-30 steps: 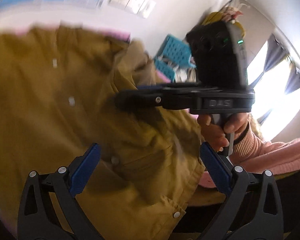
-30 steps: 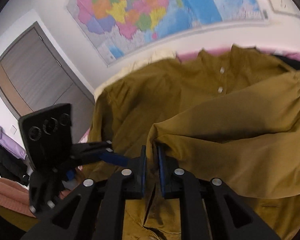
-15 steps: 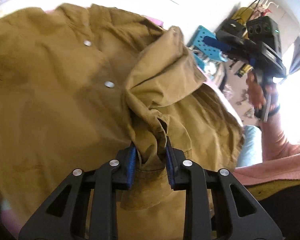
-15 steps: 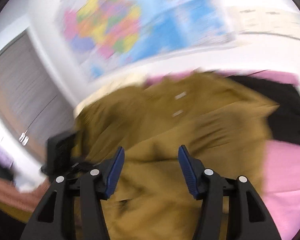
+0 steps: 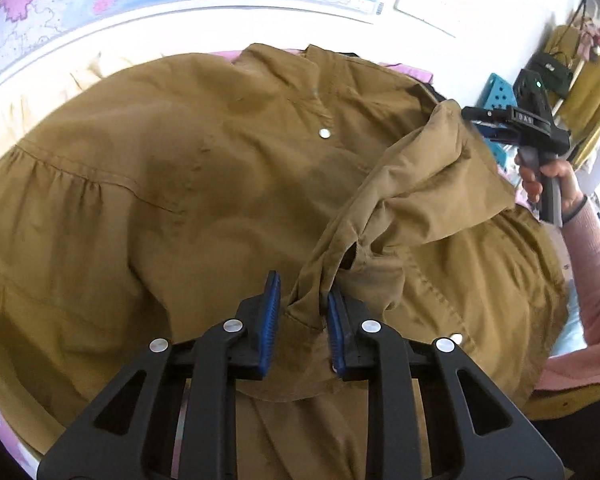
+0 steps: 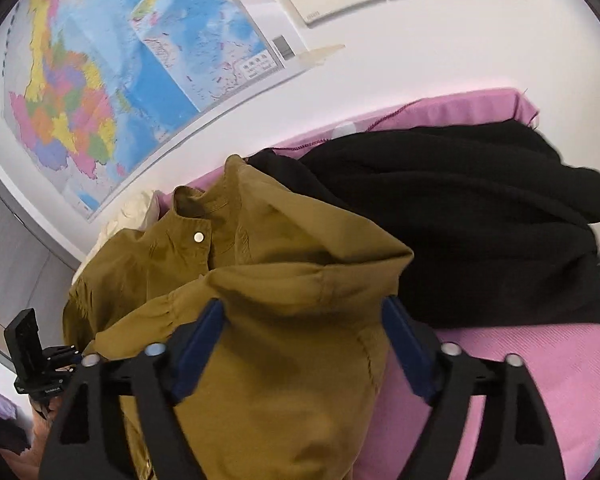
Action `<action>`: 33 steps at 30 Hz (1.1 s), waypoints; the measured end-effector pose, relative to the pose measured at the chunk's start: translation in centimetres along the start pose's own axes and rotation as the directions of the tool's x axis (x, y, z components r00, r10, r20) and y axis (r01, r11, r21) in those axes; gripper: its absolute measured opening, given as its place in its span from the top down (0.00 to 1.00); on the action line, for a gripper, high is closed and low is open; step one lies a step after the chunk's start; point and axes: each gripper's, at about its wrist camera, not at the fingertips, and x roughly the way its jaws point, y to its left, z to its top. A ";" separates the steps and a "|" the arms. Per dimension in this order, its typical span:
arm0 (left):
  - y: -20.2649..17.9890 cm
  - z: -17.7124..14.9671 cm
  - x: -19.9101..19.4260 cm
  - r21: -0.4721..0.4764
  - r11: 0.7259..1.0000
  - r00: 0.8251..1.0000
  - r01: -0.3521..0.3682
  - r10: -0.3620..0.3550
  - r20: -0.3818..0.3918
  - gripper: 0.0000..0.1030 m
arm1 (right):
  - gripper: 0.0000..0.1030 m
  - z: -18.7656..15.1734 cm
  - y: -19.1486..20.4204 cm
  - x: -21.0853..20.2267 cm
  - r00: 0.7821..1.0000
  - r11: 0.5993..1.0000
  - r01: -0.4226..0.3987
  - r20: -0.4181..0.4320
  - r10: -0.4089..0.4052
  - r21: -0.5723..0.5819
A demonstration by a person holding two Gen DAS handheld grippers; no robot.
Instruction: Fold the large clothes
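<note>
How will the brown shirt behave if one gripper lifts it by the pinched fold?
The brown shirt is probably floppy: it bunches into wrinkles where the left hand-held gripper pinches it. It likely drapes and trails rather than rising flat. It seems light, since a small pinch holds up a fold.

My olive-brown shirt (image 5: 204,184) has white snaps, lying on a pink sheet (image 6: 500,392) beside a black garment (image 6: 460,216). My tools' pads (image 5: 269,316) are blue; my sleeve (image 5: 596,264) pink.

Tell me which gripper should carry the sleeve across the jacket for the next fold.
Left. The left gripper already has the sleeve bunched between its jaws over the jacket. The right gripper has its jaws opening wide, gripping nothing.
</note>
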 end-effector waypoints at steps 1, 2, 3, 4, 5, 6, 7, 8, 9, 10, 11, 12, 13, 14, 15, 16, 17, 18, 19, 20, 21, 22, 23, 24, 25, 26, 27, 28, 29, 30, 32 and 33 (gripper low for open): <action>0.0 -0.1 0.0 0.003 1.000 1.000 -0.002 0.002 -0.006 0.78 | 0.17 0.2 -0.8 0.7 1.000 0.999 -0.025 -0.008 0.025 0.032; 0.1 -0.1 0.2 0.003 1.000 1.000 0.007 -0.007 -0.018 0.74 | 0.17 0.3 -1.2 1.0 0.999 0.997 -0.050 -0.011 0.050 0.050; 0.0 -0.3 0.4 0.003 1.000 0.999 0.017 -0.017 -0.028 0.65 | 0.17 0.3 -1.5 1.3 0.998 0.996 -0.065 -0.010 0.066 0.065; -0.1 -0.4 0.7 0.007 1.000 0.999 0.017 -0.017 -0.036 0.55 | 0.17 0.4 -1.8 1.7 0.996 0.993 -0.087 -0.010 0.088 0.077; -0.2 -0.5 0.9 0.018 1.000 0.999 0.013 -0.013 -0.040 0.51 | 0.20 0.6 -1.9 1.9 0.993 0.990 -0.117 -0.010 0.118 0.080; -0.2 -0.5 1.0 0.029 0.999 0.999 0.014 -0.012 -0.048 0.43 | 0.23 0.8 -1.8 2.0 0.991 0.988 -0.134 -0.002 0.134 0.081; -0.3 -0.6 1.3 0.039 0.999 0.998 0.021 -0.019 -0.063 0.31 | 0.36 1.0 -1.5 1.9 0.989 0.987 -0.145 0.005 0.145 0.069; -0.3 -0.6 1.6 0.046 0.998 0.997 0.034 -0.030 -0.077 0.28 | 0.56 1.2 -1.1 1.7 0.992 0.992 -0.123 0.008 0.123 0.032; -0.3 -0.7 1.9 0.052 0.998 0.996 0.039 -0.035 -0.083 0.28 | 0.64 1.4 -0.6 1.4 0.995 0.995 -0.103 0.014 0.103 -0.001; -0.4 -0.8 2.3 0.061 0.997 0.995 0.044 -0.038 -0.093 0.29 | 0.76 1.5 0.0 0.8 0.995 0.995 -0.094 0.025 0.095 -0.038; -0.8 -0.8 2.6 0.082 0.996 0.994 0.044 -0.036 -0.104 0.30 | 0.80 1.6 0.6 0.2 0.996 0.995 -0.078 0.036 0.080 -0.066; -1.3 -0.8 3.0 0.094 0.995 0.994 0.043 -0.034 -0.104 0.33 | 0.82 1.8 1.2 -0.4 0.997 0.994 -0.054 0.051 0.059 -0.091; -1.6 -0.7 3.1 0.110 0.993 0.994 0.044 -0.033 -0.103 0.46 | 0.84 2.0 2.0 -1.4 0.997 0.991 -0.026 0.068 0.035 -0.128; -1.9 -0.6 3.3 0.126 0.991 0.994 0.040 -0.027 -0.106 0.54 | 0.85 2.2 2.7 -2.2 0.996 0.988 0.005 0.086 0.008 -0.153; -2.1 -0.5 3.4 0.132 0.991 0.994 0.037 -0.023 -0.108 0.64 | 0.86 2.4 3.3 -3.0 0.995 0.984 0.026 0.103 -0.009 -0.175; -2.2 -0.3 3.4 0.137 0.990 0.994 0.034 -0.019 -0.106 0.73 | 0.86 2.7 4.1 -4.1 0.991 0.978 0.059 0.126 -0.034 -0.202; -2.3 0.0 3.3 0.139 0.990 0.995 0.031 -0.018 -0.093 0.76 | 0.87 3.0 4.8 -5.2 0.986 0.971 0.096 0.155 -0.063 -0.221; -2.2 0.4 3.0 0.139 0.990 0.997 0.021 -0.010 -0.079 0.78 | 0.87 3.2 5.5 -6.1 0.982 0.963 0.115 0.176 -0.073 -0.243; -2.2 0.8 2.7 0.141 0.990 0.998 -0.002 0.011 -0.062 0.81 | 0.87 3.2 5.9 -6.4 0.979 0.957 0.135 0.184 -0.089 -0.257; -2.1 1.3 2.2 0.142 0.989 0.999 -0.031 0.037 -0.039 0.81 | 0.86 3.3 6.3 -6.6 0.974 0.945 0.176 0.189 -0.126 -0.275; -1.7 2.0 1.4 0.135 0.989 0.998 -0.059 0.060 -0.003 0.81 | 0.85 3.2 6.9 -6.4 0.966 0.927 0.227 0.194 -0.173 -0.300; -1.3 2.5 1.0 0.131 0.988 0.997 -0.083 0.082 0.014 0.82 | 0.82 3.0 7.1 -6.0 0.962 0.913 0.251 0.191 -0.197 -0.322; -0.7 3.1 0.9 0.119 0.984 0.991 -0.133 0.131 0.026 0.82 | 0.65 2.8 7.2 -5.3 0.959 0.899 0.273 0.175 -0.224 -0.343; 0.0 3.4 0.8 0.105 0.982 0.988 -0.157 0.155 0.025 0.81 | 0.55 2.6 7.1 -4.5 0.949 0.884 0.310 0.160 -0.270 -0.350; 0.9 3.8 0.8 0.089 0.983 0.987 -0.160 0.159 0.012 0.79 | 0.46 2.3 6.9 -3.8 0.940 0.874 0.340 0.148 -0.306 -0.346; 1.8 4.2 1.1 0.068 0.986 0.988 -0.151 0.152 -0.011 0.78 | 0.46 2.1 6.7 -3.6 0.944 0.880 0.329 0.138 -0.299 -0.342; 2.1 4.4 1.4 0.062 0.987 0.989 -0.145 0.147 -0.023 0.73 | 0.47 1.9 6.4 -3.6 0.950 0.891 0.311 0.137 -0.281 -0.331; 2.3 4.5 1.7 0.065 0.988 0.989 -0.138 0.141 -0.039 0.67 | 0.47 1.6 6.2 -3.9 0.953 0.903 0.297 0.147 -0.264 -0.311; 2.8 4.4 1.9 0.068 0.988 0.989 -0.135 0.139 -0.051 0.63 | 0.47 1.3 6.3 -4.2 0.957 0.910 0.282 0.152 -0.246 -0.303; 2.9 4.3 2.0 0.064 0.988 0.988 -0.143 0.147 -0.056 0.49 | 0.48 0.8 6.6 -4.6 0.959 0.910 0.272 0.166 -0.229 -0.313; 2.8 4.1 2.0 0.061 0.992 0.992 -0.112 0.115 -0.053 0.29 | 0.50 -0.6 8.1 -4.8 0.966 0.892 0.246 0.172 -0.193 -0.378; 2.8 4.0 1.9 0.063 0.993 0.994 -0.100 0.103 -0.039 0.30 | 0.50 -1.3 8.9 -4.4 0.968 0.876 0.241 0.165 -0.187 -0.418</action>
